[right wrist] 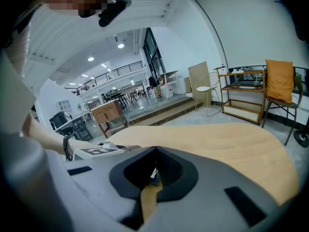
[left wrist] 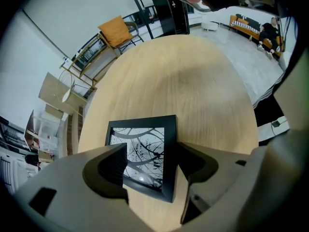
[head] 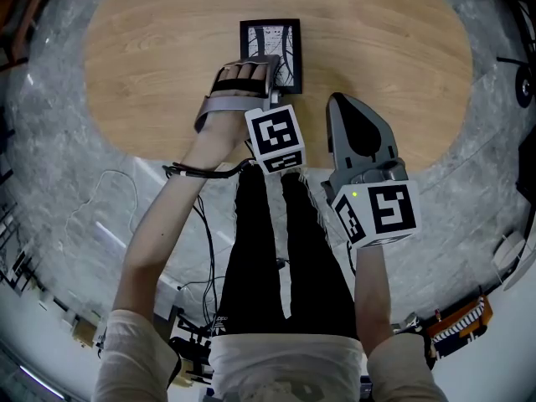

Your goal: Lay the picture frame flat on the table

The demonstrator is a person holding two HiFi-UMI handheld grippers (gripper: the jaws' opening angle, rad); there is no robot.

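A black picture frame (head: 270, 47) with an abstract black-and-white print lies flat on the oval wooden table (head: 377, 40), near the middle. In the left gripper view the frame (left wrist: 145, 146) sits just beyond the jaws. My left gripper (head: 266, 75) hangs over the frame's near end, pointing steeply down. Its jaws (left wrist: 150, 151) stand wide open and the pads do not press on the frame. My right gripper (head: 339, 100) rests to the right of the frame over the table's near edge. Its fingertips (right wrist: 153, 151) are closed together with nothing between them.
The table's near edge runs just under both grippers, with the person's dark-trousered legs (head: 280, 258) below. Cables lie on the grey floor at the left (head: 100, 199). Past the far side of the table stand a chair with an orange cushion (left wrist: 116, 32) and a wire shelf (right wrist: 244, 98).
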